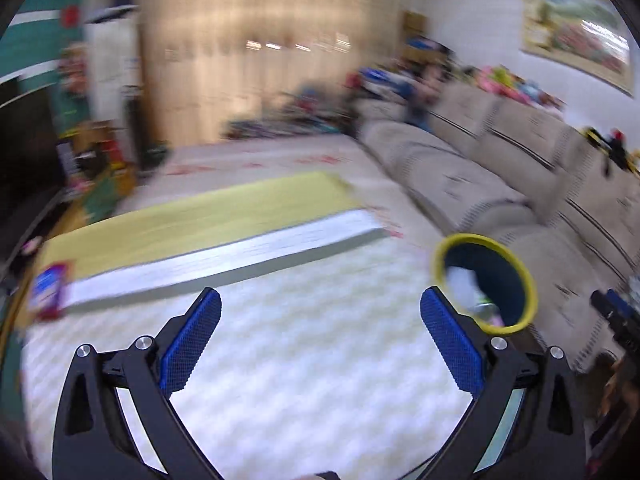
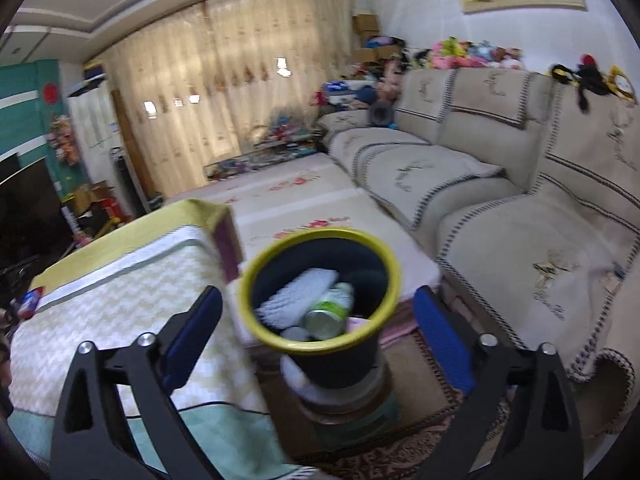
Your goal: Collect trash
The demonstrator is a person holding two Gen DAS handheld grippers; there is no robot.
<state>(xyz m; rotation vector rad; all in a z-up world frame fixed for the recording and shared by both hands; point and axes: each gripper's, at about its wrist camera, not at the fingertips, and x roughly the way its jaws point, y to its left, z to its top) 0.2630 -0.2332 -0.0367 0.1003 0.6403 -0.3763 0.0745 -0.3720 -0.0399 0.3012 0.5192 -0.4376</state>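
A dark bin with a yellow rim (image 2: 320,344) stands on the floor beside the table; inside lie white crumpled trash (image 2: 296,296) and a green-labelled bottle (image 2: 330,312). My right gripper (image 2: 318,320) is open and empty, hovering just above the bin's mouth. The bin also shows in the left wrist view (image 1: 486,282), at the right. My left gripper (image 1: 320,320) is open and empty above the white patterned tablecloth (image 1: 280,340). A red-and-blue packet (image 1: 48,292) lies at the table's far left edge; it also shows in the right wrist view (image 2: 30,302).
A yellow-green cloth (image 1: 200,216) covers the table's far half. A beige sofa (image 2: 520,208) runs along the right wall with toys on top. A dark TV (image 2: 24,208) stands at the left. A patterned rug (image 2: 400,432) lies under the bin.
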